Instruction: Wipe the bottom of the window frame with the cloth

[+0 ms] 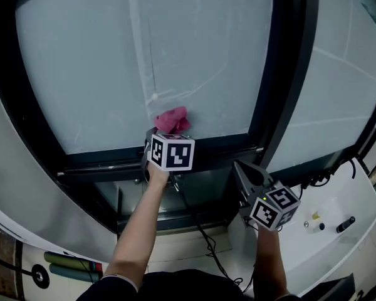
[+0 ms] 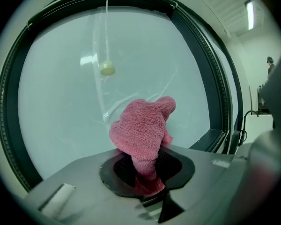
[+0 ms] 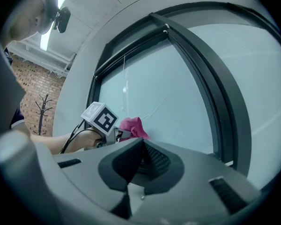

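A crumpled pink cloth (image 1: pixel 172 119) rests against the glass just above the dark bottom bar of the window frame (image 1: pixel 213 144). My left gripper (image 1: pixel 165 133) is shut on the cloth (image 2: pixel 143 130), whose lower end is pinched between the jaws while the rest bulges up in front of the pane. My right gripper (image 1: pixel 240 168) hangs lower and to the right, in front of the frame's lower part, apart from the cloth. Its jaws (image 3: pixel 141 157) stand shut with nothing between them. The right gripper view shows the cloth (image 3: pixel 134 126) beside the left gripper's marker cube (image 3: pixel 103 117).
A dark vertical mullion (image 1: pixel 281 74) splits the window right of the cloth. A white ledge (image 1: pixel 338 243) at the lower right carries a black cable (image 1: pixel 319 179) and a small dark object (image 1: pixel 344 224). Another cable (image 1: pixel 200 231) runs down from the left gripper.
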`<action>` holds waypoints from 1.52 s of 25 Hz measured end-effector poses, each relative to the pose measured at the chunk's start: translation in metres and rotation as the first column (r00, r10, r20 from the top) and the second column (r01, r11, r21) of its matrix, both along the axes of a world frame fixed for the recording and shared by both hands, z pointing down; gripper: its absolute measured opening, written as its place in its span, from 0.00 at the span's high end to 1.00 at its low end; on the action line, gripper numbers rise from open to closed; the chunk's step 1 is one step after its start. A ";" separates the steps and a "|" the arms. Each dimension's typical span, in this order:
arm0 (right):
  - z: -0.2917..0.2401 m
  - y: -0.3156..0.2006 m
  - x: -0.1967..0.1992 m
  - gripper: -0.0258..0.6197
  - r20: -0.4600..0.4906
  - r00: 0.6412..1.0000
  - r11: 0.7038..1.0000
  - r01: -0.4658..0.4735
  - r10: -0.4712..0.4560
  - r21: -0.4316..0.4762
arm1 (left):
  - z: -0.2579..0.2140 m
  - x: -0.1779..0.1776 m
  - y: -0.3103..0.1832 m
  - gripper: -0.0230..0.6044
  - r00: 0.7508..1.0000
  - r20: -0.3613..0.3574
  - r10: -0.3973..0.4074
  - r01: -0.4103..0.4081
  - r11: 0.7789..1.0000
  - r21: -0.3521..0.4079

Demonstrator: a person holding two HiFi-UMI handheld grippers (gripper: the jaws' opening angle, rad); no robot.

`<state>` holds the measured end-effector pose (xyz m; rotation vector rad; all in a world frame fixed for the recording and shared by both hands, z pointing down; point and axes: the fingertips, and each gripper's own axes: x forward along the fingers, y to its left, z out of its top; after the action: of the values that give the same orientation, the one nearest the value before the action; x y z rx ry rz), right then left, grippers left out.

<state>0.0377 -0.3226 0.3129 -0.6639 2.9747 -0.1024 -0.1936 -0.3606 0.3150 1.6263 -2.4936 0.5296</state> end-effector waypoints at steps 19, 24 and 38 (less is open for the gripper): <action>0.039 -0.037 0.040 0.96 -0.004 1.000 0.996 0.022 -0.023 -0.092 | 0.105 -0.001 -0.032 0.83 0.986 0.020 -0.165 0.164 0.946 -0.279; 0.041 -0.046 0.059 0.96 0.002 1.000 0.995 -0.013 0.013 -0.101 | 0.107 0.017 -0.050 0.83 0.992 0.023 -0.121 0.122 0.947 -0.297; 0.040 -0.074 0.134 0.96 0.006 0.983 0.978 -0.183 0.185 -0.104 | 0.110 0.135 -0.141 0.84 0.994 -0.004 0.108 -0.104 0.938 -0.330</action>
<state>0.1713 -0.3965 0.3528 -0.9424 2.8913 -0.2478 -0.0586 -0.5019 0.4247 1.6299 -2.1837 0.9196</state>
